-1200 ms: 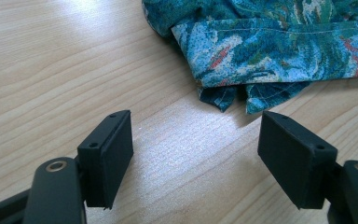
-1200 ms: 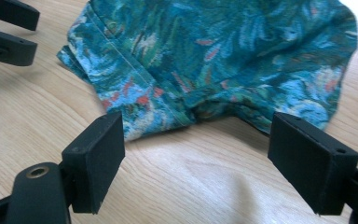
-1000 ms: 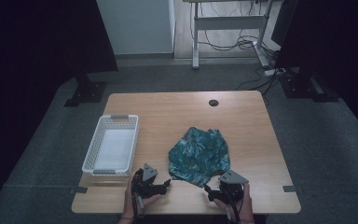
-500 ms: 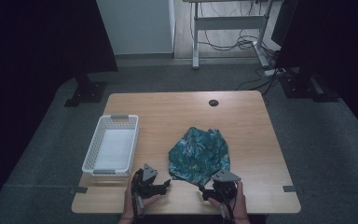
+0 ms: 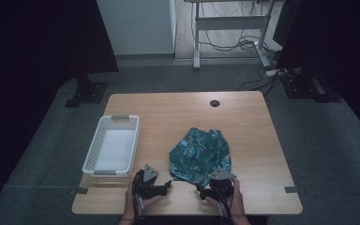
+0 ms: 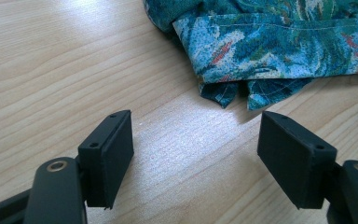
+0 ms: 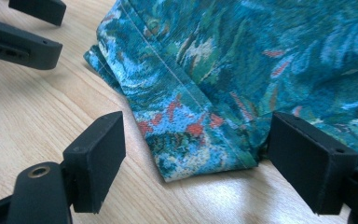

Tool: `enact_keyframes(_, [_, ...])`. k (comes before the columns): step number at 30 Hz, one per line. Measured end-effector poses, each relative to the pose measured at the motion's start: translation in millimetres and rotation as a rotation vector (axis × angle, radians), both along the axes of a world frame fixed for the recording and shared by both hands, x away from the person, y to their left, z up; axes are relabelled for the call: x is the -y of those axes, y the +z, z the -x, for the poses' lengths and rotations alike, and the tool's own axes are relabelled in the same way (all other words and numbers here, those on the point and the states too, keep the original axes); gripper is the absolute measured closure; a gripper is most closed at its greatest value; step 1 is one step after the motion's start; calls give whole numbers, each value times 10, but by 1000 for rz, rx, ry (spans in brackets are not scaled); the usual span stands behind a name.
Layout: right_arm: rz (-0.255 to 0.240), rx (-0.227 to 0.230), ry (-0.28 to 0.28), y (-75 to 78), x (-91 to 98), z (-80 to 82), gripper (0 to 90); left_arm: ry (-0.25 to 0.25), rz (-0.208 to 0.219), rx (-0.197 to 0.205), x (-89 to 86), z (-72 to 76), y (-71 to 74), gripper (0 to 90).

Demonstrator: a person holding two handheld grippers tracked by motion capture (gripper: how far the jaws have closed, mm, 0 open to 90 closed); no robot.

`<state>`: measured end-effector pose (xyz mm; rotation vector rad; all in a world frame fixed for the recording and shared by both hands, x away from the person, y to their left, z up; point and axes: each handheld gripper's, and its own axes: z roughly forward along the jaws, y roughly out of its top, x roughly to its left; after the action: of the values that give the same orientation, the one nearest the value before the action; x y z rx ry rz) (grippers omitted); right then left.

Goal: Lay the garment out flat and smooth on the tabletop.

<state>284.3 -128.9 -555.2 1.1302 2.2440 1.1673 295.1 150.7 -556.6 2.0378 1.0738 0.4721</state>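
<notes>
**Patterned cloth approached at its near edge by both hand-held grippers**

Worktop (image 5: 243, 117): pale wood, carrying a white basket (image 5: 112, 151) at the left and a crumpled teal patterned cloth (image 5: 200, 151) near the middle, toward the near edge. Basket and cloth lie apart.

Cloth: bunched, with hemmed corners pointing at the person. In the right gripper view a folded corner (image 7: 200, 135) lies between the jaws of the right hand-held gripper (image 7: 193, 163), which stand wide and released; one jaw is just beside the fabric, with no pinch yet made. The left hand-held gripper (image 6: 196, 149) is also released, over bare wood, with the nearest cloth tips (image 6: 242, 91) a little ahead of it.

Judgement on the step: the corner is best taken by the right jaws past the stitched hem, so that all layers are caught. The left gripper should be advanced to the neighbouring corner before anything is lifted.

Hard to make out: how many layers are folded under the corner; the far side of the cloth; the basket's contents, if any.
</notes>
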Motion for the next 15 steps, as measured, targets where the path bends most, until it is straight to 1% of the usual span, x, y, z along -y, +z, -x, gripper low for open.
enact_keyframes(8, [39,-21,9,-57,-71,-35,202,-1,-1,-2,-6,0,1,266])
enact_keyframes(10, [48,-20,8,-59,-76,-37,223,0,0,-3,-8,-3,0,266])
enact_keyframes(15, [77,-15,5,-63,-95,-30,325,-1,-5,-3,-3,-2,-1,266])
